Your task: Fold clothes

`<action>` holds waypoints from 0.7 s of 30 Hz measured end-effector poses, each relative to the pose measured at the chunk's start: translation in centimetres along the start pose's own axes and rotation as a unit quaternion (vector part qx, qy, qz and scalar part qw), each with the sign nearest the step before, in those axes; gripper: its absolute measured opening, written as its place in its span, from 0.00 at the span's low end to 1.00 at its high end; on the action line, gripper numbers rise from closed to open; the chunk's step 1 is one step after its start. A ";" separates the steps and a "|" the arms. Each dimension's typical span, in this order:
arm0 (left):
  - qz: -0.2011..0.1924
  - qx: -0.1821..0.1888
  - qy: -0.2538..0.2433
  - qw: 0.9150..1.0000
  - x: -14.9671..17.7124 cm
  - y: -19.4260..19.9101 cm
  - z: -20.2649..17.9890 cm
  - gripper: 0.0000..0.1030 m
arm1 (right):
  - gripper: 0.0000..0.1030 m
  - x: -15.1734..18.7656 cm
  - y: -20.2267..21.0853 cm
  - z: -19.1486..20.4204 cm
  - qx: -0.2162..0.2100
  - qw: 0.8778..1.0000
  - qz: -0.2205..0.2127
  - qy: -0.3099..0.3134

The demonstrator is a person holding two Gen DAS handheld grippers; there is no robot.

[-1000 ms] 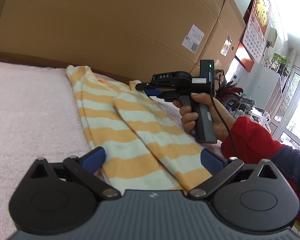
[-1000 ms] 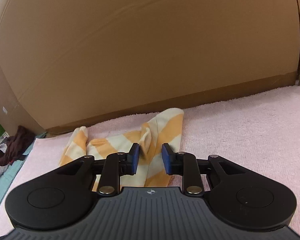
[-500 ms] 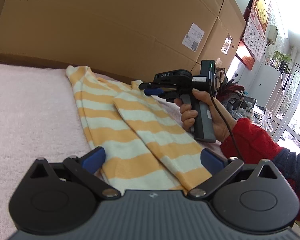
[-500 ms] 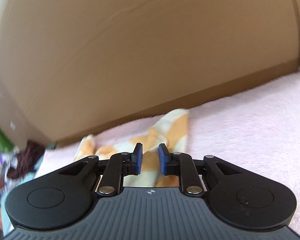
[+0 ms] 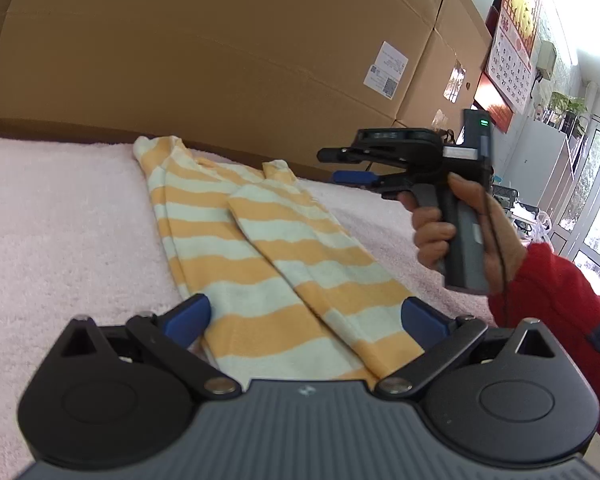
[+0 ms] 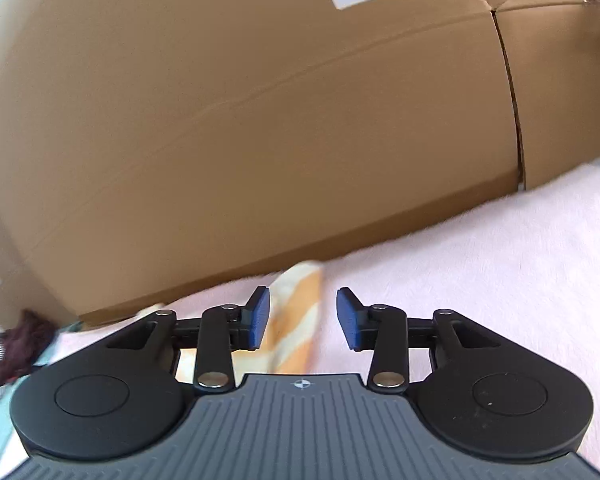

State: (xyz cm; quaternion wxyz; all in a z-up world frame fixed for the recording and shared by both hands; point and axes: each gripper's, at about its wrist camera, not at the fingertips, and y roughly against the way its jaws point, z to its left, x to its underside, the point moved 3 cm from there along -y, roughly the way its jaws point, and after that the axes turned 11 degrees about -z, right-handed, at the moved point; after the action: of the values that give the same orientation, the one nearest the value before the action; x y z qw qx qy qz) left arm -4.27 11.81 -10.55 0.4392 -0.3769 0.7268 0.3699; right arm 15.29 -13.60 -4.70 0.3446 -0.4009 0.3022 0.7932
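2 open claws: left claw (image 5: 304, 314) straddles striped garment (image 5: 268, 256), right claw (image 6: 303, 318) just widened

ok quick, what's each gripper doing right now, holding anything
Left gripper: open wide, holding nothing, striped garment lying between its fingers.
Right gripper: open, just been opening, holding nothing, lifted off the cloth.

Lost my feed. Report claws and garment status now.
Left claw open, straddling the orange-and-white striped garment. Right claw empty, jaws just opened, clear of cloth. Garment flat on pink towel. Nothing obstructing.
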 end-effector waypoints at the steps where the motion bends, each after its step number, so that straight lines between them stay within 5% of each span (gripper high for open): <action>1: -0.001 0.001 0.002 1.000 0.0 0.0 0.1 0.98 | 0.48 0.6 1.7 0.9 -0.037 0.999 0.005 -0.009; 4: -0.001 -0.001 0.000 1.000 0.0 0.0 0.0 0.98 | 0.49 3.4 6.3 3.1 -0.088 0.996 0.011 0.012; 11: -0.004 -0.007 0.001 1.000 0.1 0.2 0.1 0.98 | 0.47 8.6 12.4 4.4 -0.110 0.992 0.064 -0.010; 16: -0.008 -0.014 -0.012 1.000 0.1 0.3 -0.3 0.99 | 0.44 9.9 14.5 4.2 -0.088 0.995 0.056 -0.008; 21: -0.059 -0.043 -0.032 0.997 0.2 2.6 -1.0 0.98 | 0.38 9.3 14.5 3.5 -0.069 0.997 0.036 -0.014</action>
State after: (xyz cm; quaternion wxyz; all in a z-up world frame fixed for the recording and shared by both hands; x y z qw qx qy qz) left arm -6.97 12.11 -9.84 0.4665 -0.4259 0.6724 0.3859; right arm -1.74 -16.58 -7.89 0.2914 -0.4012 0.2557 0.8299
